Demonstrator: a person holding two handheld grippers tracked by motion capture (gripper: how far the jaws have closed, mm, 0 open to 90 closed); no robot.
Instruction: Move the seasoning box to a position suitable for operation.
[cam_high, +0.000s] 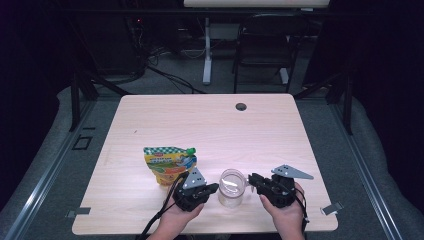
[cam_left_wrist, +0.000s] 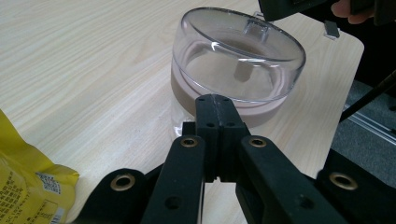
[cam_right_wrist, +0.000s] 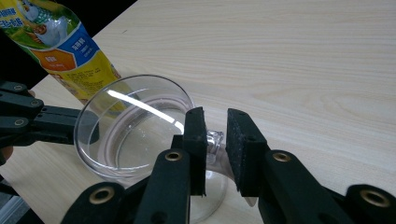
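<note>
A clear plastic cup (cam_high: 232, 189) with a small side handle stands upright near the table's front edge. My left gripper (cam_high: 214, 188) is shut, its joined tips (cam_left_wrist: 215, 102) resting against the cup's (cam_left_wrist: 238, 60) near wall. My right gripper (cam_high: 251, 179) comes in from the other side. In the right gripper view its pads (cam_right_wrist: 215, 135) stand close on either side of the clear handle (cam_right_wrist: 215, 140), gripping it. The cup's open mouth (cam_right_wrist: 130, 130) faces up, and the left gripper's black jaws (cam_right_wrist: 46, 123) meet its far side.
A yellow and green snack pouch (cam_high: 169, 165) with a green cap lies flat just left of the cup, close behind my left gripper (cam_left_wrist: 23, 186) (cam_right_wrist: 60, 42). A round grommet hole (cam_high: 241, 106) sits near the table's far edge. A chair stands beyond the table.
</note>
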